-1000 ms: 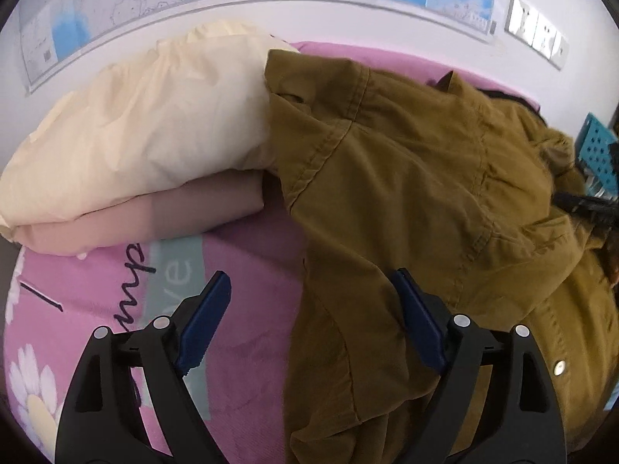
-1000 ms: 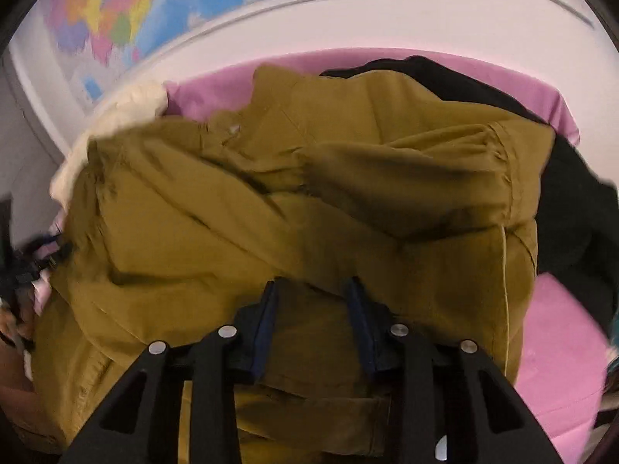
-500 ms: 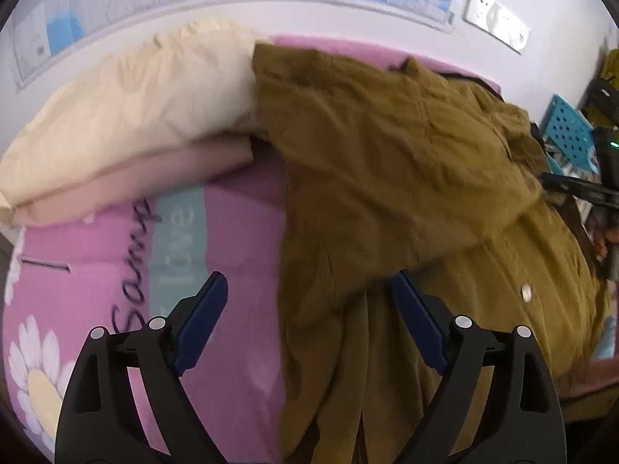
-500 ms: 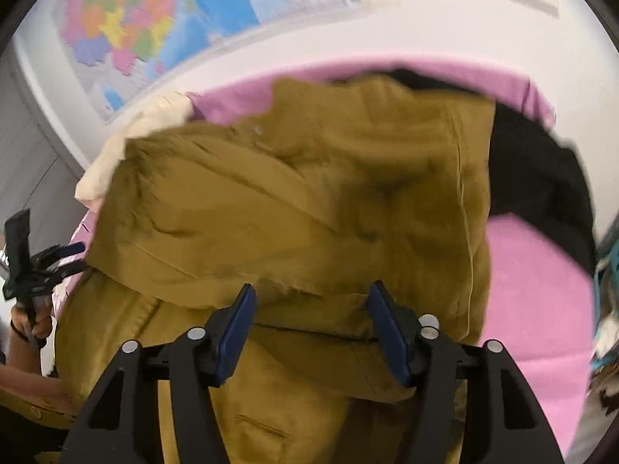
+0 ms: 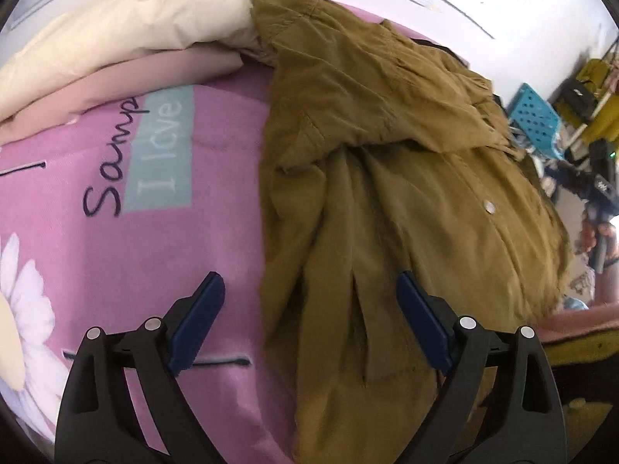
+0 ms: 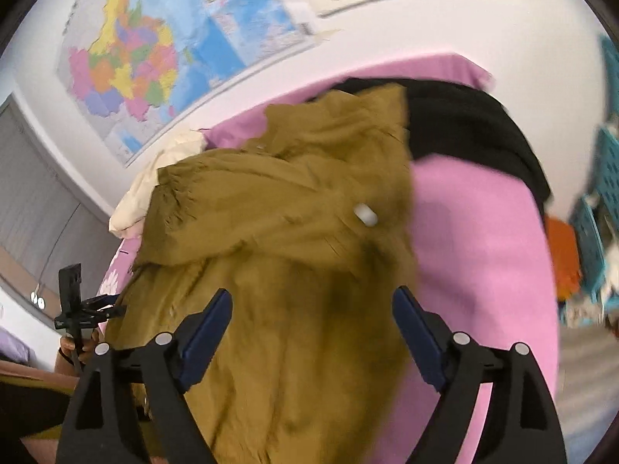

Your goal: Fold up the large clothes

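Bedding: a cream pillow-like bundle (image 5: 127,19) lies atop a folded dusty-pink fabric (image 5: 127,81) at the far left of the bed, against the wall.
Bed cover: a pink printed sheet (image 5: 162,239) with a white daisy, dark script lettering and a pale teal patch covers the bed; in the right wrist view the same pink sheet (image 6: 483,239) shows bare to the right of the garment.
Garment: a large olive-brown cotton jacket (image 5: 387,178) with white snap buttons lies crumpled on the sheet, its upper part doubled over the lower part, its far edge touching the cream bundle. In the right wrist view the jacket (image 6: 294,255) appears blurred.
Left claw: the black left claw (image 5: 309,319) with blue pads hangs above the jacket's left edge, jaws spread wide, gripping nothing.
Right claw: the black right claw (image 6: 311,321) hangs above the jacket's lower part, jaws wide apart, nothing between them.
Dark cloth: a black garment (image 6: 464,127) lies just behind the jacket's far right corner.
Wall: a coloured map poster (image 6: 162,62) hangs above the bed.
Crate: a teal perforated plastic crate (image 5: 536,118) stands past the bed on the right.
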Motion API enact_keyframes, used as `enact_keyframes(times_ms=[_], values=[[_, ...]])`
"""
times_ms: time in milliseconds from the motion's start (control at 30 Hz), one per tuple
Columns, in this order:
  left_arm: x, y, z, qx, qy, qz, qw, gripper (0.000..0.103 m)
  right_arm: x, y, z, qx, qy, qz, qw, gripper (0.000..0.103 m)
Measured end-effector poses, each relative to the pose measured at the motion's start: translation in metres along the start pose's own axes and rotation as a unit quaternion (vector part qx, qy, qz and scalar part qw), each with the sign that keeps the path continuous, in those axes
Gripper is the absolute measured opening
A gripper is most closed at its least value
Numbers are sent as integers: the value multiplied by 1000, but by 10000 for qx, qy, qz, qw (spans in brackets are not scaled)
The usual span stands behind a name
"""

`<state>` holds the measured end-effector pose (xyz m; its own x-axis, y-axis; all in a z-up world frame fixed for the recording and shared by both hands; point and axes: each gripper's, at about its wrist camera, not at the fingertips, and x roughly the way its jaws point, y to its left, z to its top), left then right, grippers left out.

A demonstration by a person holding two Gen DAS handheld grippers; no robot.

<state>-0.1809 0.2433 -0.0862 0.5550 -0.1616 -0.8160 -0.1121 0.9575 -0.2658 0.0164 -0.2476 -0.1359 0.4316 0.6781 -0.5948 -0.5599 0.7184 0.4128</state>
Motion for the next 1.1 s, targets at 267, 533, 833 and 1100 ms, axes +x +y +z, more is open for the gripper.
enact_keyframes(times_ms=[267,533,833,1100], values=[[-4,-12,-19,8,60,-311,9995,93,-8,-33,-54,733,178,331,9966,83],[3,-34,-23,198,134,26,9997,94,-5,-19,-71,651,179,576,9961,83],[4,-48,-29,331,159,246,9990,94,-2,-7,-87,539,290,785,9950,83],[4,-53,-34,367,142,273,9989,97,1,4,-94,531,275,991,9933,84]])
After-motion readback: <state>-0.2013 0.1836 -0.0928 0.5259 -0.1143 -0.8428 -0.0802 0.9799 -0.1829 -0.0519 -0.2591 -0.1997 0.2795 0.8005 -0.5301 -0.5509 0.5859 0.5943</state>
